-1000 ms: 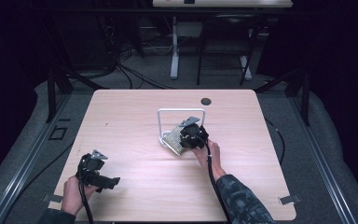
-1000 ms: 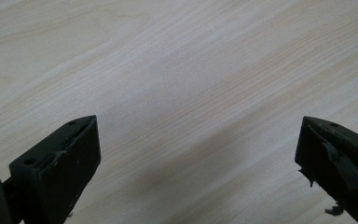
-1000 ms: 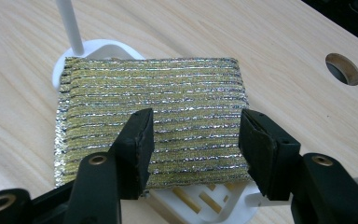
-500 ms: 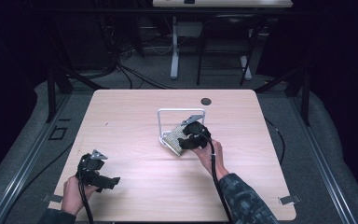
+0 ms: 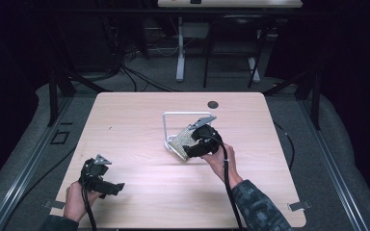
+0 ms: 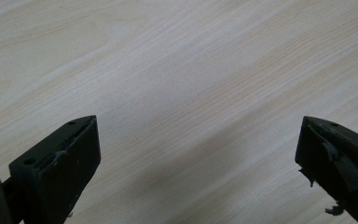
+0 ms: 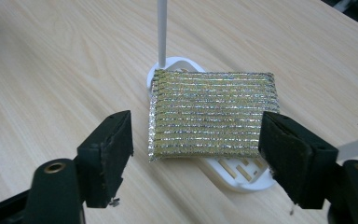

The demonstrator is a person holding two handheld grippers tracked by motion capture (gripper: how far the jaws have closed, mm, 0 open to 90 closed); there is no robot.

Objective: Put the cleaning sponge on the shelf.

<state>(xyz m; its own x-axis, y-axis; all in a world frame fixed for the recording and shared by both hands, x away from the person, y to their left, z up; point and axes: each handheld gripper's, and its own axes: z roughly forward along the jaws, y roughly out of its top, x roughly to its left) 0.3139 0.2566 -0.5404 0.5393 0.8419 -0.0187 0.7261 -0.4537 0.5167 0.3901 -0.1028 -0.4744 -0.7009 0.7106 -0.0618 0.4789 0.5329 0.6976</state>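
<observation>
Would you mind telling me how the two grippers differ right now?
The right gripper points at the glittery scouring pad on its white rack; the left gripper faces bare table. In the high view the right is mid-table, the left near the front edge. Both are open.

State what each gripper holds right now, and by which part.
Nothing is held. The right gripper stands open, jaws either side of the glittery sponge on the white rack, not touching it. The left gripper is open over bare table.

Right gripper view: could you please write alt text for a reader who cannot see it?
A glittery silver-gold scouring sponge lies on a white slotted rack with a thin upright rod, on a light wooden table. The right gripper is open, its black jaws standing on either side of the sponge's near edge.
</observation>
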